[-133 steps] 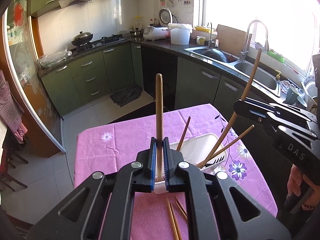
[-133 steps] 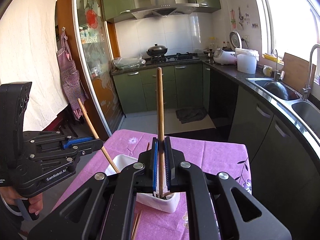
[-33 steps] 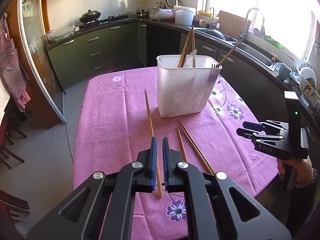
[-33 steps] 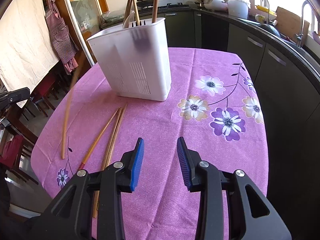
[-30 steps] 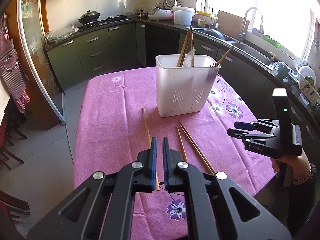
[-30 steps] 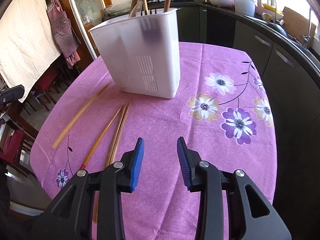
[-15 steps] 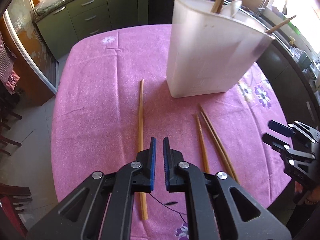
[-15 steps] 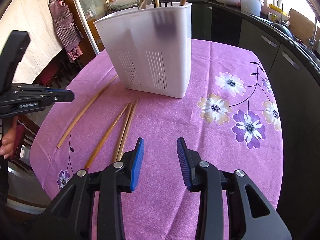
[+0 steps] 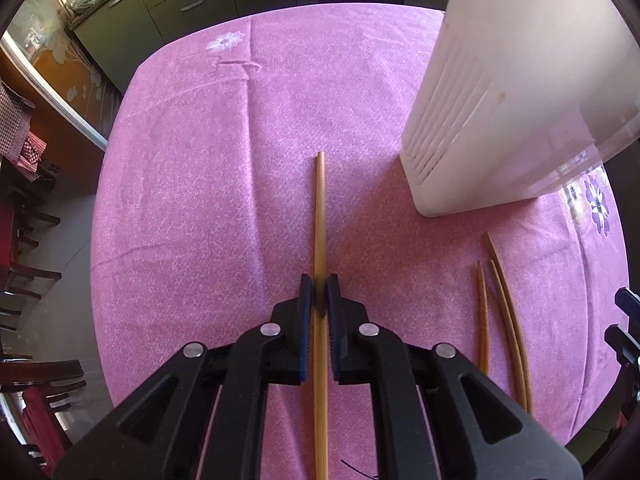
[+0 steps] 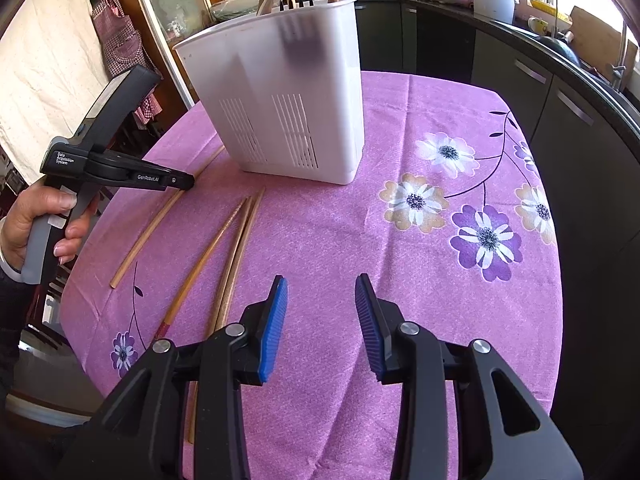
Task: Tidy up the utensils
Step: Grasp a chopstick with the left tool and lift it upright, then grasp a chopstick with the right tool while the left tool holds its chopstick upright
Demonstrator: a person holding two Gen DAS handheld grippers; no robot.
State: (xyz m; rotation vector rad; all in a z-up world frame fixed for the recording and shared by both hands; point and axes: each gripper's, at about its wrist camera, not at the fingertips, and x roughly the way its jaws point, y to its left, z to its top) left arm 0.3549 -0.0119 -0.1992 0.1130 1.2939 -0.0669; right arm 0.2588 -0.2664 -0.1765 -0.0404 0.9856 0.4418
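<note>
Left claw (image 9: 320, 292) sits low over the surface (image 9: 200, 184), its ribbed blue pads set narrowly either side of a long, slim bamboo chopstick (image 9: 320, 216) lying flat on the speckled purple cloth; whether they pinch it, I cannot tell. Just to its right stands the white plastic utensil holder (image 10: 288, 92), slotted near its base, with chopsticks and a pale spoon poking out the top. Three more wooden chopsticks (image 10: 228, 256) lie beside it, tapered. Right claw (image 10: 322, 308) hangs spread wide, empty, above the floral print.
</note>
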